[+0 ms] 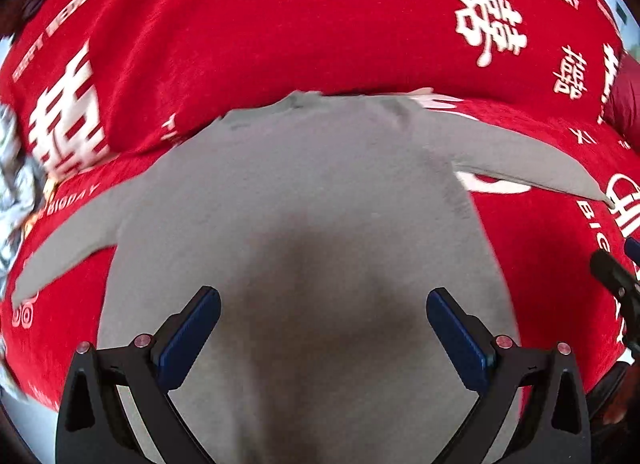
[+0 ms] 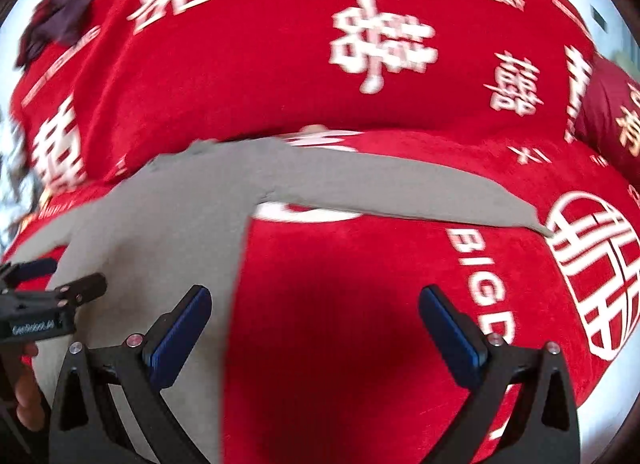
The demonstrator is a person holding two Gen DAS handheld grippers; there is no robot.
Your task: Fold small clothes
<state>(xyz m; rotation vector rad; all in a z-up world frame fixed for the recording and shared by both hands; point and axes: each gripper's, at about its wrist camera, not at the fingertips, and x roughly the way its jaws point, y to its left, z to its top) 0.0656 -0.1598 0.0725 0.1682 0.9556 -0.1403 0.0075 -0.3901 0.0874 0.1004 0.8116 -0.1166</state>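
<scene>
Both tongs wide, nothing between the blue pads. Left tongs (image 1: 323,318) hang over the lower body of the grey long-sleeve top (image 1: 304,224), tilted down at it. Right tongs (image 2: 315,316) sit further right, over bare red cloth just beside the top's right side edge, left pad over grey, right pad over red. Neither pad looks to be pressing the fabric; likely both are lining up for a first grab, fold not yet started. Grey top lies flat, spread out face-on, neck at the far side, hem near, both sleeves out sideways: right sleeve (image 2: 400,192) reaches far right to a cuff near a round white emblem, left sleeve (image 1: 68,248) angles left and near. Laid open like that so sleeves can be folded in over the body, judging by the task. Surface is a red blanket (image 1: 280,24) with white double-happiness characters and "THE BIG DAY" lettering, soft-looking, with a ridge or fold running across just beyond the neck; a bed is my guess, can't confirm. Dark crumpled garment (image 2: 60,12) at far left. Pale floor or wall at the edges, blurred.
</scene>
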